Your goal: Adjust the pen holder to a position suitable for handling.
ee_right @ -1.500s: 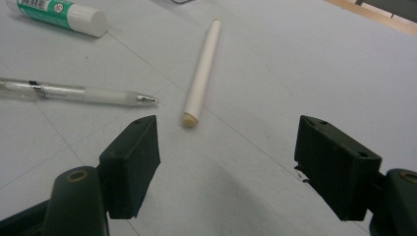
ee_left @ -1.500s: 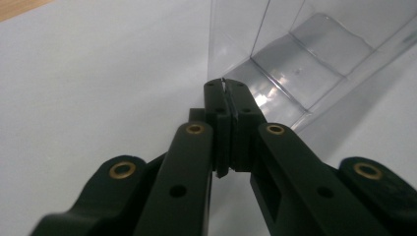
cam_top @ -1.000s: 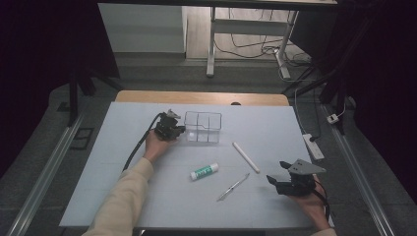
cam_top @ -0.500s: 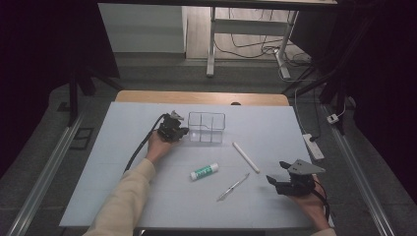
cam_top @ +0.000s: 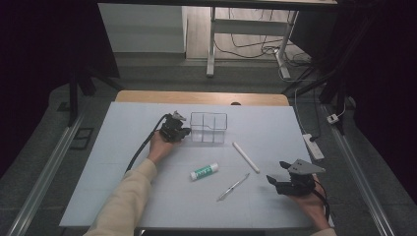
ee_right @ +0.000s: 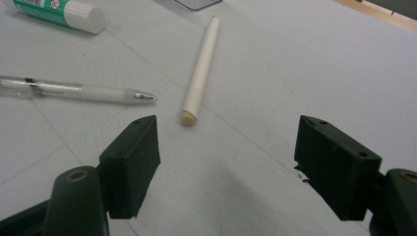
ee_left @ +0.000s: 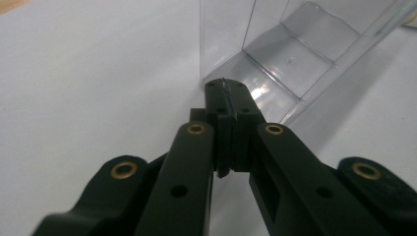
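Pinching the left wall of the clear organizer box (cam_top: 208, 128), far-centre on the bench (cam_top: 123, 162), with the left hand-held gripper (ee_left: 224, 84) closed on its thin edge. Judging it light, rigid, slippery, crack-prone. Keeping the right hand-held gripper (ee_right: 226, 152) open, empty, near right.

The left gripper (cam_top: 183, 132) sits pressed up to the left wall of the clear box (cam_top: 208, 127) at centre frame in the high view, jaws closed on that wall, so nothing passes between them. Its cable (cam_top: 142, 146) runs down-left across the mat. Lower centre, three things lie apart: the glue stick (cam_top: 204, 171), pen (cam_top: 233, 187) and white stick (cam_top: 245, 157), with bare mat between each. The right gripper (cam_top: 280, 181), jaws wide, has a clear lane leftward to the pen. In the right gripper view the white stick (ee_right: 200, 70) lies just ahead, between the jaws' lines. Bare mat spans the upper right and lower left of the high view
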Motion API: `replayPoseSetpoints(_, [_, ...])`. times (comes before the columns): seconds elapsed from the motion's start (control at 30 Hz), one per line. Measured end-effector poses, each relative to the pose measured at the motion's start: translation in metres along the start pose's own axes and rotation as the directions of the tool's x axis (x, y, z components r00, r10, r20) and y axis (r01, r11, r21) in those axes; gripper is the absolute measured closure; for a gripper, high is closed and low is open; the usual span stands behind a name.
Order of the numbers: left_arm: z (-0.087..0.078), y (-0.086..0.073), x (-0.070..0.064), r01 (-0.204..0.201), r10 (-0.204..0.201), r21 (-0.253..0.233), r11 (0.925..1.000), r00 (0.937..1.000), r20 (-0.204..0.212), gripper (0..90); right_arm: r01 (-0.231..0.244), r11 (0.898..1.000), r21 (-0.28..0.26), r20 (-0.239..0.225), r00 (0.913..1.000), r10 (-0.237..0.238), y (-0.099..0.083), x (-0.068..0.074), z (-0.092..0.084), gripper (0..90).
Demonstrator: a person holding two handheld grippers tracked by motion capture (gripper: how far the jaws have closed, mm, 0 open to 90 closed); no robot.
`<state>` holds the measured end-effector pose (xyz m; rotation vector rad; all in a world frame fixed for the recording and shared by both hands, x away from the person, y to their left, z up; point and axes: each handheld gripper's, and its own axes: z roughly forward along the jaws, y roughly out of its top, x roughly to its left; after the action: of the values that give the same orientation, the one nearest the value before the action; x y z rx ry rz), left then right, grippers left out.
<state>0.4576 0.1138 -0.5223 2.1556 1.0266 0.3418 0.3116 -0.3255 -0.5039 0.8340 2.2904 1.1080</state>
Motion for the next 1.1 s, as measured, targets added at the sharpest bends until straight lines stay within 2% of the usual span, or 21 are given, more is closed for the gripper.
replayPoseSetpoints(0.33, [-0.003,0.001,0.0,-0.013,0.013,-0.002,0.9999,0.9999,0.0,88.0,0.002,1.0,-0.002,0.002,1.0,-0.002,0.0,0.0,-0.001,24.4])
replayPoseSetpoints(0.4, [-0.007,0.001,0.0,-0.004,0.005,-0.015,0.9999,1.0,0.008,88.5,0.0,1.0,-0.003,0.002,1.0,0.0,0.0,-0.001,-0.001,24.4])
replayPoseSetpoints(0.53, [-0.017,0.001,-0.002,-0.017,0.018,-0.033,0.9993,0.9997,0.018,88.0,-0.003,1.0,-0.002,0.003,1.0,0.003,0.0,-0.001,-0.002,24.4])
replayPoseSetpoints(0.6, [-0.02,0.001,-0.003,-0.016,0.017,-0.044,0.9989,0.9996,0.022,84.5,-0.003,1.0,-0.004,0.002,1.0,0.003,0.0,-0.001,-0.002,24.4])
replayPoseSetpoints(0.63, [-0.027,-0.001,-0.004,-0.02,0.022,-0.061,0.998,0.9992,0.035,81.7,-0.002,1.0,-0.004,0.002,1.0,0.002,0.0,-0.001,-0.002,24.4])
replayPoseSetpoints(0.83, [-0.045,-0.007,-0.01,-0.008,0.011,-0.093,0.9956,0.9993,0.036,65.6,-0.005,1.0,-0.012,-0.002,1.0,0.005,0.0,-0.001,-0.002,24.4])
replayPoseSetpoints(1.0, [-0.055,-0.012,-0.015,-0.002,0.006,-0.088,0.9961,0.9994,0.034,52.8,-0.005,1.0,-0.018,-0.003,1.0,0.005,0.001,-0.003,-0.001,24.4])
replayPoseSetpoints(1.03, [-0.061,-0.014,-0.017,0.005,-0.001,-0.079,0.9969,0.9985,0.055,50.7,-0.003,1.0,-0.019,-0.005,1.0,0.003,0.001,-0.003,-0.001,24.4])
replayPoseSetpoints(1.1, [-0.063,-0.015,-0.019,0.0,0.004,-0.068,0.9977,0.9981,0.062,47.6,-0.002,1.0,-0.017,-0.004,1.0,0.002,0.002,-0.003,-0.001,24.4])
